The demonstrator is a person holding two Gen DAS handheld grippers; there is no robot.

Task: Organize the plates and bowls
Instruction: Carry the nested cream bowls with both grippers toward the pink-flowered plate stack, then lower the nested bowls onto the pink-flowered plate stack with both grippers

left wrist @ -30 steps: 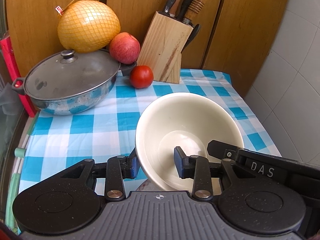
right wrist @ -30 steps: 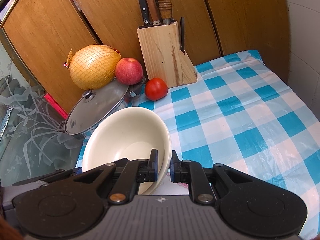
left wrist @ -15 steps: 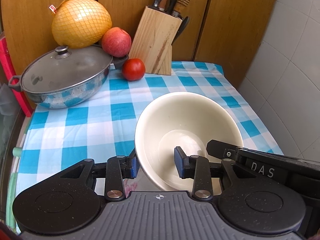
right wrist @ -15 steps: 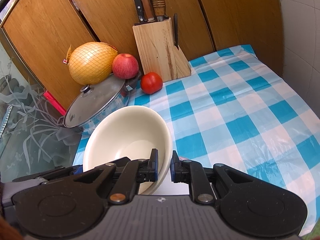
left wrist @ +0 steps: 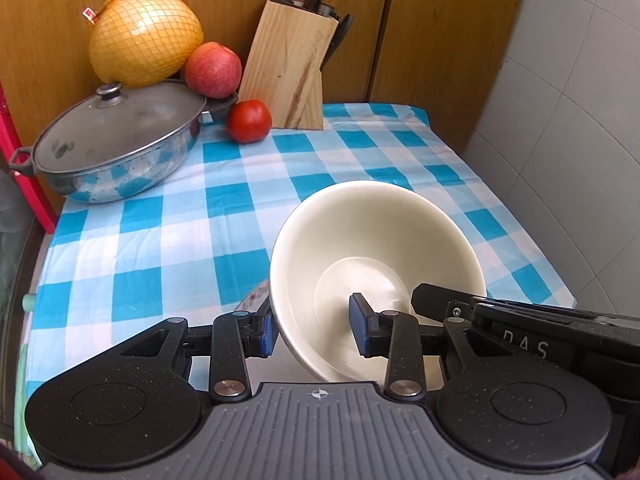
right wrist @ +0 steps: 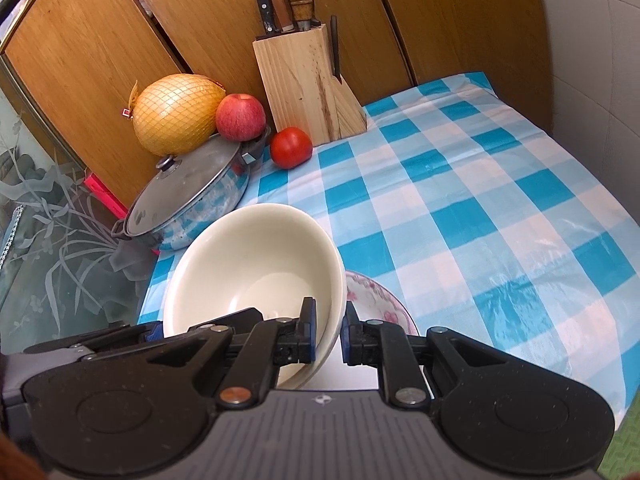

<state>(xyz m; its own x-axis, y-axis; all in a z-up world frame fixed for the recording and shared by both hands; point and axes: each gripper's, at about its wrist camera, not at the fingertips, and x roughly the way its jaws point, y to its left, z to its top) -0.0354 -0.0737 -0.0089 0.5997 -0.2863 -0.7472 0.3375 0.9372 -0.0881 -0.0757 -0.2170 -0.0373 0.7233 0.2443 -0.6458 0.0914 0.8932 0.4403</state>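
Cream bowl (right wrist: 256, 264) clamped by right gripper (right wrist: 328, 336), left gripper (left wrist: 314, 328) straddling rim loosely, floral plate (right wrist: 380, 300) mostly hidden

A cream ceramic bowl (right wrist: 256, 264) is held tilted above the blue-and-white checked tablecloth (right wrist: 460, 208), a pink-patterned plate (right wrist: 380, 300) seemingly beneath it. Behind are ranged a lidded steel pot (left wrist: 116, 148), a netted yellow pomelo (left wrist: 144, 38), a red apple (left wrist: 213, 69), a red tomato (left wrist: 249, 121) and a wooden knife block (left wrist: 288, 68).

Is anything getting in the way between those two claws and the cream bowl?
Nothing visible does. The left gripper and right gripper each straddle the cream bowl wall, one finger inside and one outside. The flowered plate lies just below it.
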